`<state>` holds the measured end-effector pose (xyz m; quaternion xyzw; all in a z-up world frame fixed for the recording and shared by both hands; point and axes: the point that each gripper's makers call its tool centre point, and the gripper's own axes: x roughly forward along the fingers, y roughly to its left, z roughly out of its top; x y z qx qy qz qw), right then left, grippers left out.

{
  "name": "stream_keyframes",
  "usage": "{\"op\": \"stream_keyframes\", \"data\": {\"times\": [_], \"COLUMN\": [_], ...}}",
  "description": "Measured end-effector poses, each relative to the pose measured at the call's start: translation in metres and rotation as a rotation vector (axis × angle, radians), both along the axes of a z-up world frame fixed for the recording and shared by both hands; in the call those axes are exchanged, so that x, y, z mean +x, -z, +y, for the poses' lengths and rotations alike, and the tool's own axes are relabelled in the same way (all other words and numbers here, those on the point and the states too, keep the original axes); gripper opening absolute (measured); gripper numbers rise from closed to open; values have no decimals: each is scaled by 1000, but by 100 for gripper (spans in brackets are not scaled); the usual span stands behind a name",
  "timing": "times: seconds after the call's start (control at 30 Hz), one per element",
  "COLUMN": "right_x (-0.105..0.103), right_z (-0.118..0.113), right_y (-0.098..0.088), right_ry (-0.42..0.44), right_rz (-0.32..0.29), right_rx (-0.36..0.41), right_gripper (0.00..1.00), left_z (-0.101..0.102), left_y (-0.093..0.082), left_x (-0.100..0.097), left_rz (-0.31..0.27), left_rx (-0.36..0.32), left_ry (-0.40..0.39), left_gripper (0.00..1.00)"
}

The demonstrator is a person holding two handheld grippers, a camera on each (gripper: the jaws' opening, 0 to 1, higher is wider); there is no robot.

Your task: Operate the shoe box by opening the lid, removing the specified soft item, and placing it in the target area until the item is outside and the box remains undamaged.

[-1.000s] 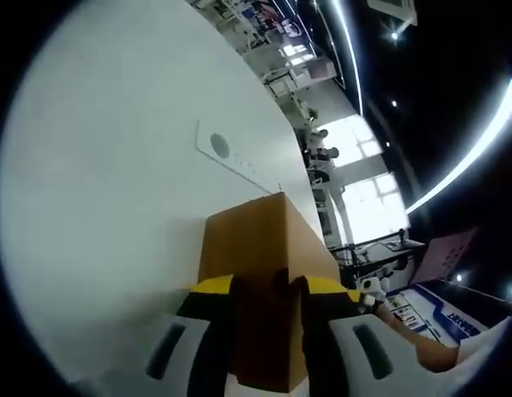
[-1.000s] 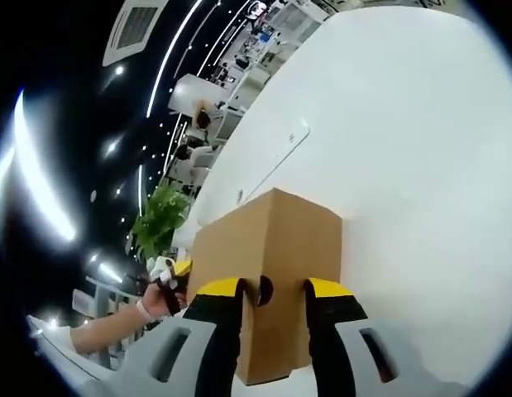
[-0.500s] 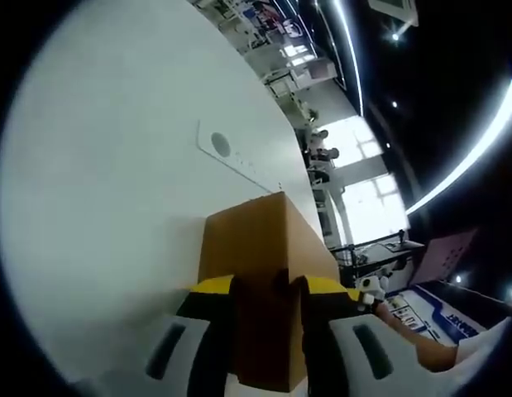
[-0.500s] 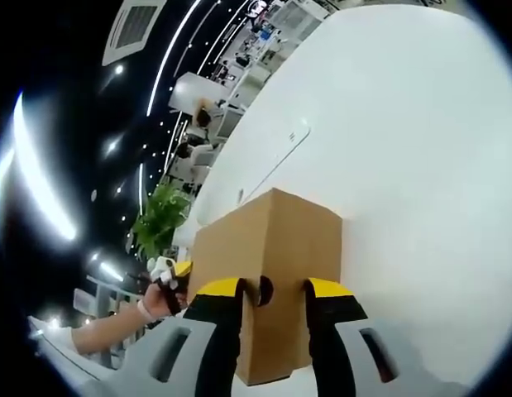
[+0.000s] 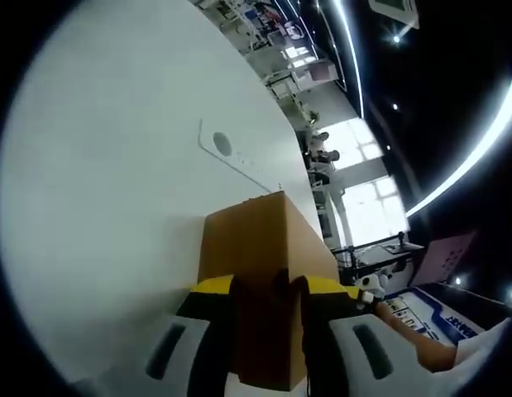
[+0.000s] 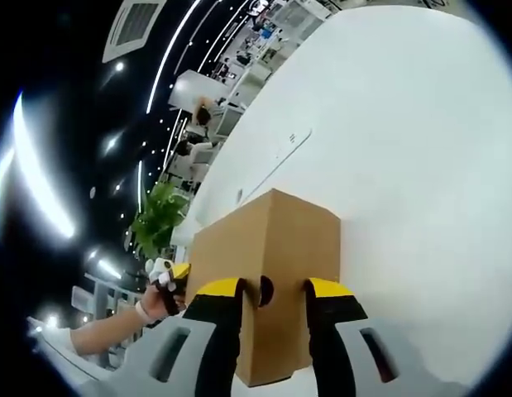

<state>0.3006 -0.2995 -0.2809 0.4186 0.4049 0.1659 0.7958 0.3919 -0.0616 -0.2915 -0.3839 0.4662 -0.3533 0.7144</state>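
A brown cardboard shoe box with its lid down rests on the white table. My left gripper is at the box's near end, its yellow-tipped jaws shut on that end wall. The right gripper, held by a hand, shows at the far end. In the right gripper view the same box runs away from me. My right gripper is shut on its end wall at a dark finger hole. The left gripper and a hand show at the opposite end. The box's contents are hidden.
A flush panel with a round socket sits in the table beyond the box, seen too in the right gripper view as a panel. A potted plant and office furniture stand past the table's edge.
Both views have shifted very slightly. The box and both grips on it look the same.
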Motion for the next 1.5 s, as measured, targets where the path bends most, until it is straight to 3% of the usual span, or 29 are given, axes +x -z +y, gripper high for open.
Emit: {"op": "stream_keyframes", "data": {"times": [1.5], "right_x": [11], "right_z": [-5], "right_y": [0], "right_ry": [-35], "right_rz": [13], "right_rx": [-25], "right_gripper": [29], "left_z": [5], "left_y": [1], "left_x": [-19], "left_rz": [31], "left_rx": [13], "left_ry": [-39], "left_gripper": [30]}}
